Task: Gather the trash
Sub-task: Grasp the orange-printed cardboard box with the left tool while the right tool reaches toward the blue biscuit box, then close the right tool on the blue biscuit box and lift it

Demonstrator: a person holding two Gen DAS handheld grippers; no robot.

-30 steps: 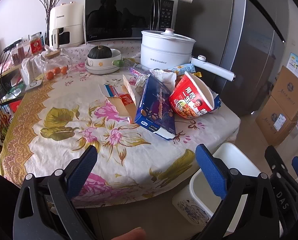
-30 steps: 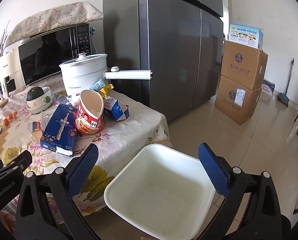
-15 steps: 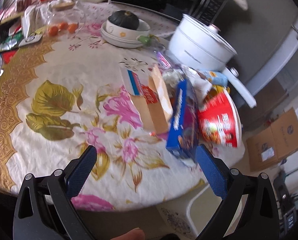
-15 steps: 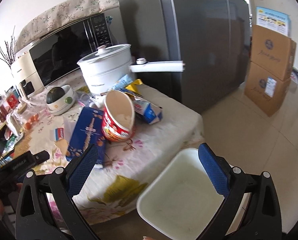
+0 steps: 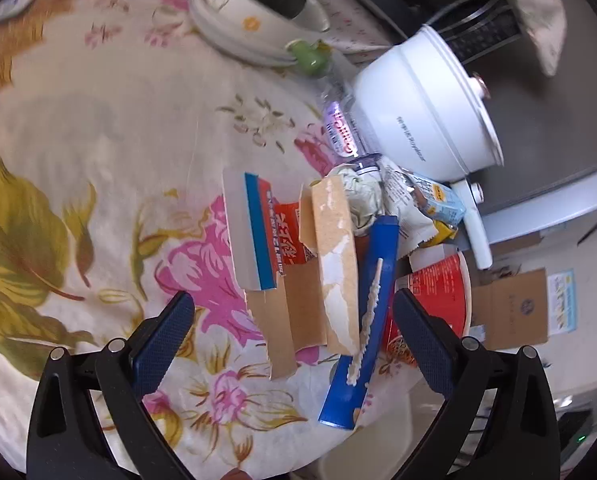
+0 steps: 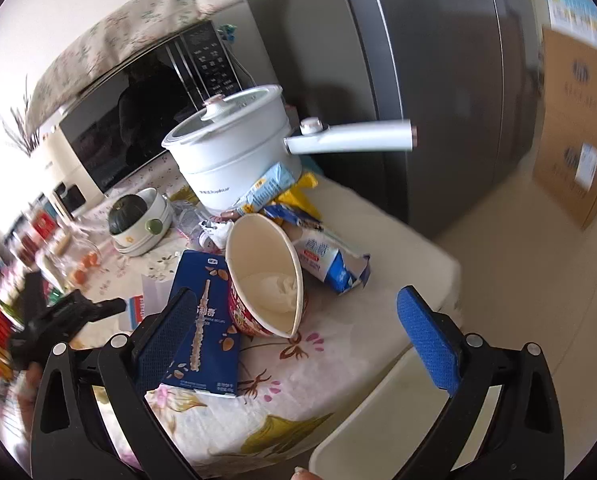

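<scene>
**Spotter:** What's closest to you right now?

**Operator:** My left tool [image 5: 294, 332] is spread wide and holding nothing, hovering over the bench [image 5: 78, 132]. Directly between its fingers sits the torn cardboard box [image 5: 298, 264], flattened open, flaps loose. I reckon it's light and floppy, so I'd pinch a doubled edge near the fold, not a single flap. Its long axis runs away from me, slightly leaning right.

**Spotter:** And beside it?

**Operator:** Just right of the cardboard, touching it, is the blue snack box [image 5: 368, 320]. It stands on its long edge, long axis also pointing away from me. Stiff-sided but probably empty and light; I'd take it across the narrow faces. Right of that again, the red noodle cup [image 5: 438, 296] lies tipped on its side.

**Spotter:** Right side?

**Operator:** Right tool [image 6: 294, 334] is spread open too, empty. From there the noodle cup [image 6: 266, 280] shows its mouth facing me and up. Thin wall, crushable, so I'd grip the rim gently. The snack box [image 6: 204, 324] leans against the cup's left. The white bin [image 6: 382, 420] sits below the bench edge, right of the cup.

**Spotter:** Further back?

**Operator:** Behind the cup, a blue-white milk carton [image 6: 330, 260], then crinkly wrappers [image 6: 270, 188], slippery I'd guess, against the white pot [image 6: 234, 152].
</scene>
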